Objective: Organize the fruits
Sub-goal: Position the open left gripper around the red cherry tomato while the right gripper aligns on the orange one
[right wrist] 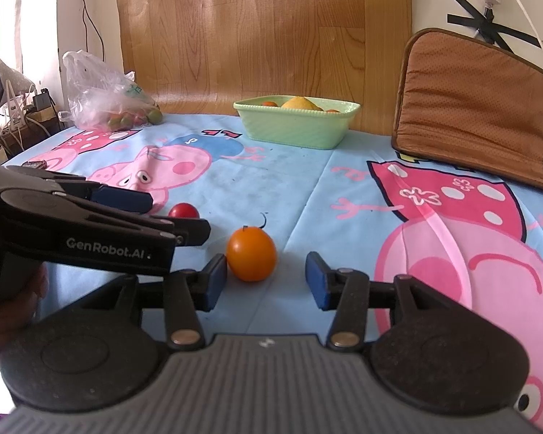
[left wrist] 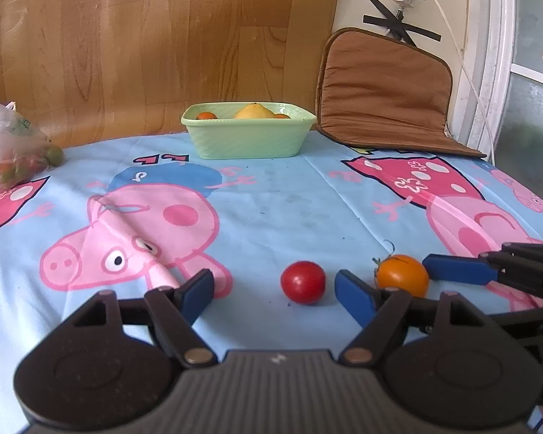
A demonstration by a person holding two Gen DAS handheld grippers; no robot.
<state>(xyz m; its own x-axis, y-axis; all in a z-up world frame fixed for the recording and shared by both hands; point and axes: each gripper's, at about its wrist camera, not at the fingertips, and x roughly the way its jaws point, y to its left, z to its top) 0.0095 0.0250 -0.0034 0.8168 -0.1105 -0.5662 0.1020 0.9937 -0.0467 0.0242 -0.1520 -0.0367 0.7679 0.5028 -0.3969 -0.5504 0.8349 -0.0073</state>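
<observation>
On the tablecloth (left wrist: 271, 195), red tomato (left wrist: 303, 282) and orange tomato (right wrist: 251, 254) are still lying loose. Green basket (left wrist: 248, 141) is already holding some fruit. Left gripper (left wrist: 278, 289) and right gripper (right wrist: 266, 278) are both hovering spread, gripping nothing.

Red tomato (left wrist: 303, 282), orange tomato (right wrist: 251, 254), pale green basket (left wrist: 248, 137).

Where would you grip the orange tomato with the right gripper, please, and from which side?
Across its round middle, coming in low from the near side. The orange tomato already sits between the open right gripper's fingers, its curly stem pointing up. I would keep the pads below the stem and close gently, since it may roll.
</observation>
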